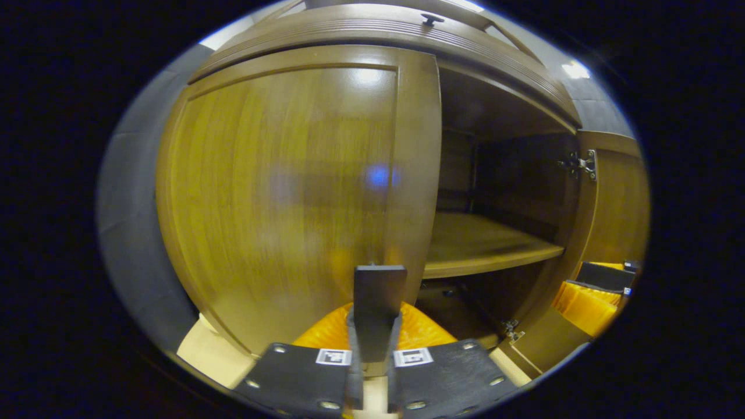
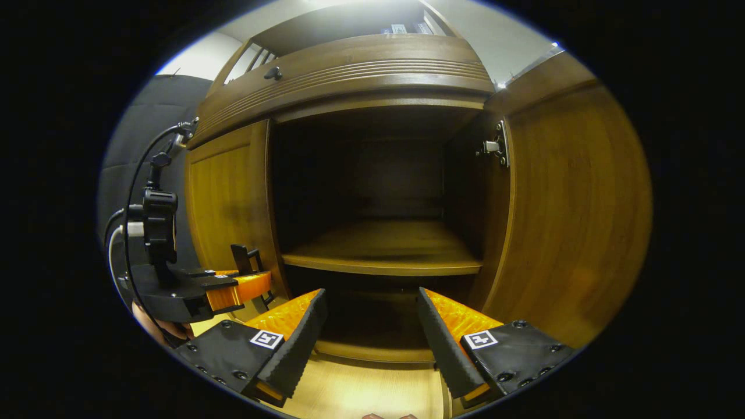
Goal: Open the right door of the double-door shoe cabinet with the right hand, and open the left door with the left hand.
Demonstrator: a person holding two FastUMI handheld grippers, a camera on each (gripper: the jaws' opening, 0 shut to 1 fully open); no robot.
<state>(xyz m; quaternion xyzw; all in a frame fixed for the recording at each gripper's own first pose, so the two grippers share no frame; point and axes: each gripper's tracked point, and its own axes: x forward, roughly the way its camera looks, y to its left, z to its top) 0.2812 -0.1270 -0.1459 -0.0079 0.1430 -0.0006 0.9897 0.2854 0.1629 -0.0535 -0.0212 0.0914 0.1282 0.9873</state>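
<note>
The right door [image 2: 576,215] of the double-door shoe cabinet [image 2: 349,64] stood swung wide open, its hinge [image 2: 495,145] exposed, while the left door [image 1: 291,186] remained closed across its half of the opening. Inside, a bare wooden shelf [image 2: 378,256] crossed the dark interior. The left hand-held gripper [image 1: 377,326] sat clenched, its two fingers drawn tight together against the lower free edge of the left door; whether they pinched anything there could not be told. The right hand-held gripper [image 2: 371,337] hung released, its ridged fingers spread wide apart in front of the open compartment, grasping nothing. In the right gripper view, the left tool appeared just beside the closed door, cables [image 2: 131,192] looping up from its body
</note>
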